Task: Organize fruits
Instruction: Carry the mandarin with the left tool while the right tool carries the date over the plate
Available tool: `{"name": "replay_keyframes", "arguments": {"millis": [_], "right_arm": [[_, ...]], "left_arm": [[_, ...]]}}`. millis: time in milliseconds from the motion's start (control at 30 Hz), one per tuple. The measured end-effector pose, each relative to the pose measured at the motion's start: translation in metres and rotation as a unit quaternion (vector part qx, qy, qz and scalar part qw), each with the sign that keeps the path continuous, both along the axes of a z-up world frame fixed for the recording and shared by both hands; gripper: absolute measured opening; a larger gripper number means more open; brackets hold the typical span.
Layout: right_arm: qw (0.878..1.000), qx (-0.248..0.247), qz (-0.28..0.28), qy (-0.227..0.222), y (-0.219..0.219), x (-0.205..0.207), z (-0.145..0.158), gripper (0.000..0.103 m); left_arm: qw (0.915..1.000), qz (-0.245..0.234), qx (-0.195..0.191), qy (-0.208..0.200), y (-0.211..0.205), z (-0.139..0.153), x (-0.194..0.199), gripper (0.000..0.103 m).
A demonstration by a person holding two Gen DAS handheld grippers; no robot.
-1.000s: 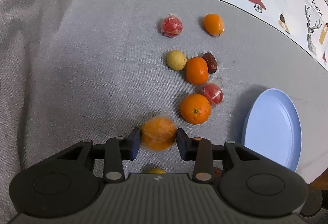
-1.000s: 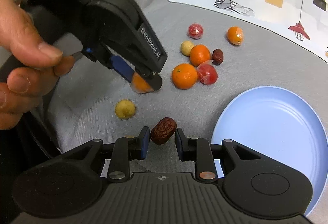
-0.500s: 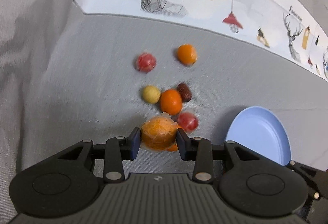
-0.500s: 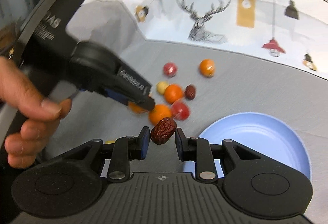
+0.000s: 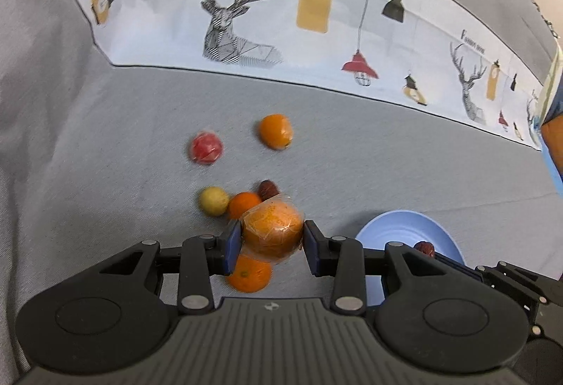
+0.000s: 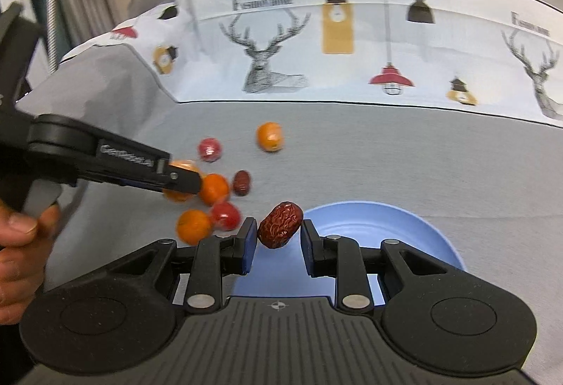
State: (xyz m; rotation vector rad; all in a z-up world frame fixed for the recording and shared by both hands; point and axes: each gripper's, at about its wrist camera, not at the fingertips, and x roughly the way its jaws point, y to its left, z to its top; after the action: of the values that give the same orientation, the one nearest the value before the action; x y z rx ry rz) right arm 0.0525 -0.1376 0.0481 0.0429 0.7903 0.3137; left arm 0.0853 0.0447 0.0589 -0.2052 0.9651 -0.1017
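Note:
My left gripper (image 5: 272, 240) is shut on a plastic-wrapped orange (image 5: 272, 230) and holds it above the grey cloth. My right gripper (image 6: 276, 240) is shut on a wrinkled red date (image 6: 280, 224), held over the near left edge of the blue plate (image 6: 380, 226). The plate also shows in the left wrist view (image 5: 397, 230), with the right gripper's date (image 5: 424, 247) above it. Loose fruit lies on the cloth: an orange (image 5: 250, 274), a second orange (image 5: 243, 204), a yellow fruit (image 5: 213, 201), a date (image 5: 268, 189), a red wrapped fruit (image 5: 206, 148) and a far orange (image 5: 275, 131).
A printed white cloth with deer and lamps (image 5: 246, 15) runs along the back of the grey cloth (image 5: 387, 156). The person's hand (image 6: 17, 244) holds the left gripper (image 6: 116, 166) at the left of the right wrist view. A red wrapped fruit (image 6: 225, 215) lies near the plate.
Both grippers have lifted with their fruit and tilted up. The right gripper with the date has moved over the plate's edge. The left gripper carries the wrapped orange up and forward.

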Motion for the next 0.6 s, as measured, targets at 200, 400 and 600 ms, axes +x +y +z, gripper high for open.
{"name": "replay_keyframes", "arguments": {"millis": [200,400,600], "right_arm": [[0.999,-0.006,-0.037,-0.003,-0.017,0.001,0.001,0.028],[0.998,-0.003,-0.067,0.000,-0.031,0.004,0.001,0.028],[0.996,-0.008,-0.084,0.005,-0.036,0.005,-0.001,0.028]], "left_arm": [[0.9998,-0.019,-0.008,-0.005,-0.012,-0.001,0.002,0.041],[0.9994,-0.025,-0.023,0.000,-0.018,-0.005,0.005,0.041],[0.9984,-0.044,-0.034,-0.005,-0.026,-0.006,0.005,0.041]]}}
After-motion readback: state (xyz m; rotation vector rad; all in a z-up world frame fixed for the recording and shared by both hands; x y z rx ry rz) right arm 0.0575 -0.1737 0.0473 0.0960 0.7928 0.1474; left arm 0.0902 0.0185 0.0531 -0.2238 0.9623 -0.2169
